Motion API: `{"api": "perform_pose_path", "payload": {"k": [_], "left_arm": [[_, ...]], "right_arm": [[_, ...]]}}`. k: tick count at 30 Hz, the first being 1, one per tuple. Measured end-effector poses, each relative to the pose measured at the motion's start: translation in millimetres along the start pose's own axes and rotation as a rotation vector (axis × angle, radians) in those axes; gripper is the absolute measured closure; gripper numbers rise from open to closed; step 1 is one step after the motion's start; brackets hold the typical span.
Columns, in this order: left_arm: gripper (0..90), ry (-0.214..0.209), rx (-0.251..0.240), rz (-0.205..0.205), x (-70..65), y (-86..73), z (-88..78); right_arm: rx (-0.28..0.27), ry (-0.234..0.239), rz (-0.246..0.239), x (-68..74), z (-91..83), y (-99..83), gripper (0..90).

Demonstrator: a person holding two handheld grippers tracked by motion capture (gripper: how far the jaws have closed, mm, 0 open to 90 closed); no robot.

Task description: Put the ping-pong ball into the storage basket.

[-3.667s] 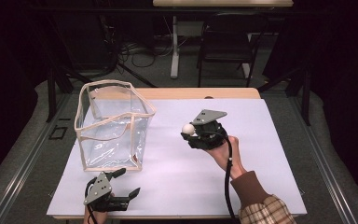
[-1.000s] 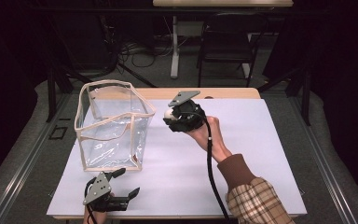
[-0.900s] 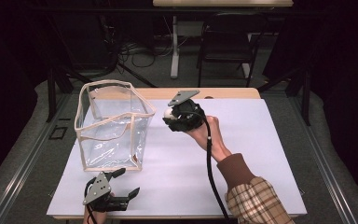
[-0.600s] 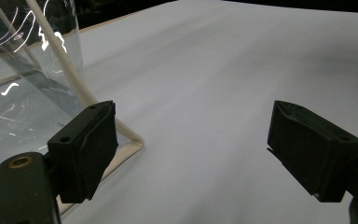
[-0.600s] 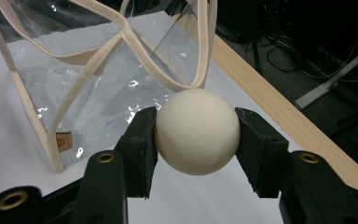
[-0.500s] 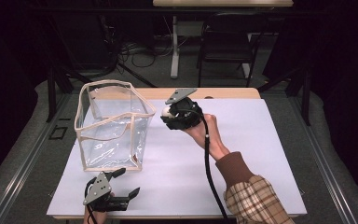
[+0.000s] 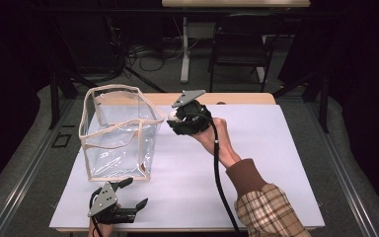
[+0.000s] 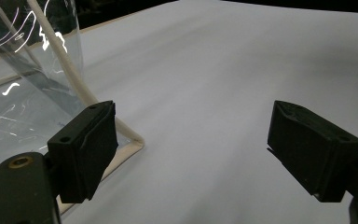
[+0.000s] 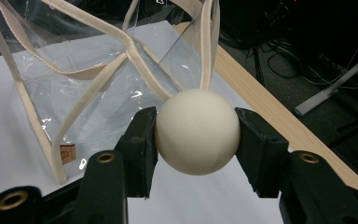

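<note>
A clear plastic bag (image 7: 118, 131) with cream edging stands open-topped on the left of the white table (image 7: 276, 163). My right gripper (image 7: 173, 117) is held up just right of the bag's top rim, shut on a cream ball (image 7: 172, 115). In the right gripper view the ball (image 9: 197, 131) sits squeezed between both black pads, with the bag (image 9: 98, 79) right behind it. My left gripper (image 7: 131, 193) lies at the table's front edge, below the bag's near corner, open with nothing between its fingers. The left gripper view has the bag's bottom corner (image 8: 130, 135) beside the left pad (image 8: 86, 149).
A wooden strip (image 7: 242, 98) runs along the table's far edge. Behind it stand a black chair (image 7: 239, 44) and a table leg with cables on the floor. The right half of the white table is bare.
My right gripper has carried the ball leftward and away from me, from the table's middle toward the bag's rim. In the last second it has shifted only slightly. The left gripper has stayed put.
</note>
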State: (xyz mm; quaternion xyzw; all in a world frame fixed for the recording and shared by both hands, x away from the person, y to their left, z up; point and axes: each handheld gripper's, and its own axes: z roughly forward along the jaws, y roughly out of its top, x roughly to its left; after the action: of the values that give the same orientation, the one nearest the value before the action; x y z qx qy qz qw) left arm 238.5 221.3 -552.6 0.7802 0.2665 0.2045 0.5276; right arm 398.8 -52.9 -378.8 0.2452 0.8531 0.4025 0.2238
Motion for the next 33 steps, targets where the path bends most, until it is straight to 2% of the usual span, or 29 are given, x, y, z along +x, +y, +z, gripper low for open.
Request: {"api": "perform_pose_path", "payload": {"k": [25, 33], "left_arm": [[16.1, -0.001, -0.003, -0.002, 0.1, 0.0, -1.1], [16.1, -0.003, -0.006, -0.002, 0.1, 0.0, -1.0]], "right_arm": [[-0.007, 0.005, -0.007, 1.6, 7.0, 14.1, 51.0], [0.006, 0.006, -0.012, 2.8, 13.2, 15.8, 51.0]]}}
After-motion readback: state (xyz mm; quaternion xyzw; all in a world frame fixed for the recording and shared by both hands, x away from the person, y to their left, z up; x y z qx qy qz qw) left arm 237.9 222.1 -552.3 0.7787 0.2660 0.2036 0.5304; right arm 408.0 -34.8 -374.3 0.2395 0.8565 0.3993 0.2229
